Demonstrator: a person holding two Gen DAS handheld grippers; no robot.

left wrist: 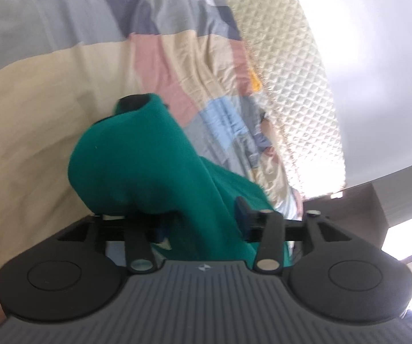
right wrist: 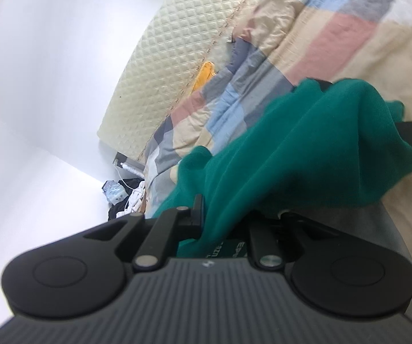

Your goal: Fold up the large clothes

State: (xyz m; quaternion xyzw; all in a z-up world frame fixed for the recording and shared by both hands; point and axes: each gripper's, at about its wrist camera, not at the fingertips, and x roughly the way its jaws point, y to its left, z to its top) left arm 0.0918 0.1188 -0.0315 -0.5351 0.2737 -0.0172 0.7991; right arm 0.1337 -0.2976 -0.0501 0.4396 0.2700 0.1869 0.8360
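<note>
Left gripper (left wrist: 194, 154): green garment (left wrist: 148, 166) draped over the fingers and bunched between them. Jaws stand partly apart; pads hidden under cloth, so can't tell if they pinch it or it just hangs there.

Right gripper (right wrist: 349, 132): jaws nearly closed, clamped on a fold of the same garment (right wrist: 306, 143); one fingertip pokes out at the far right edge.

Garment is lifted off the patchwork bedspread (left wrist: 62, 91), with the quilted headboard (right wrist: 177, 57) at the far end.

Judgement: the step is raising the cloth to spread it. Re-seat the left grip on one edge, not a wad. Keep both hands level, pull apart until taut, then lay flat on the bed.
</note>
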